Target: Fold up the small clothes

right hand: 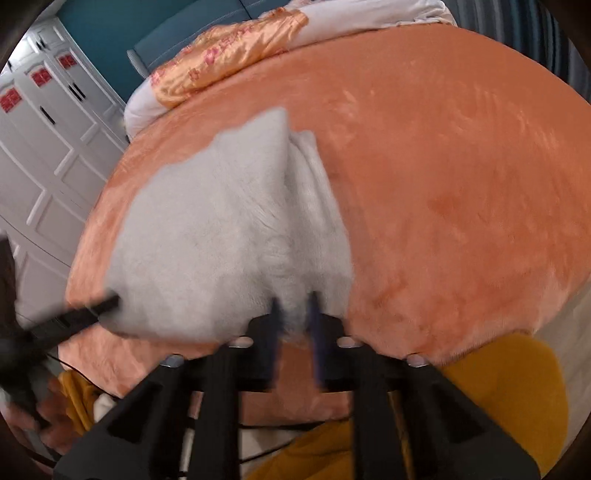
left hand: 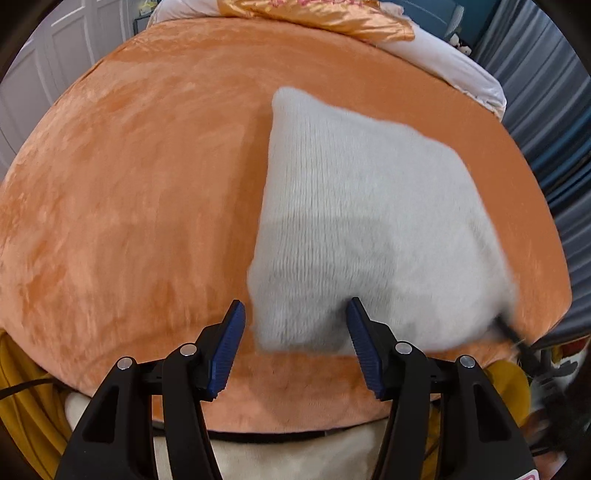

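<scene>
From the left wrist camera, the left gripper (left hand: 295, 325) has its blue-padded jaws spread wide with nothing pinched between them. The grey knit garment (left hand: 362, 221) lies on the orange blanket (left hand: 129, 203), and its near left corner sits right in the gap between the two pads, so that hand is basically lined up on the corner already. The cloth runs away from the tongs toward the far side, tapering to a point at the far end, so its long axis goes near-to-far. Off to the near right, a dark blurry fingertip of the right gripper (left hand: 508, 326) touches the garment's other near corner. Far back there's a shiny gold quilt (left hand: 325, 14) on a white pillow.

From the right wrist camera, it's blurrier. The right gripper (right hand: 295, 306) has its jaws drawn close together with grey fabric bunched in the narrow gap, so I'd say it's clamped on the near edge of the garment (right hand: 207, 229), though the blur makes that a bit of a call. The cloth puckers up in ridges right where it's pinched. The left gripper (right hand: 107, 304) shows as a dark smear at the garment's near left edge. A white wardrobe (right hand: 44, 147) stands at the far left.

My read: the right hand's got its corner, the left just needs to close, then both carry the near edge toward the far point.
</scene>
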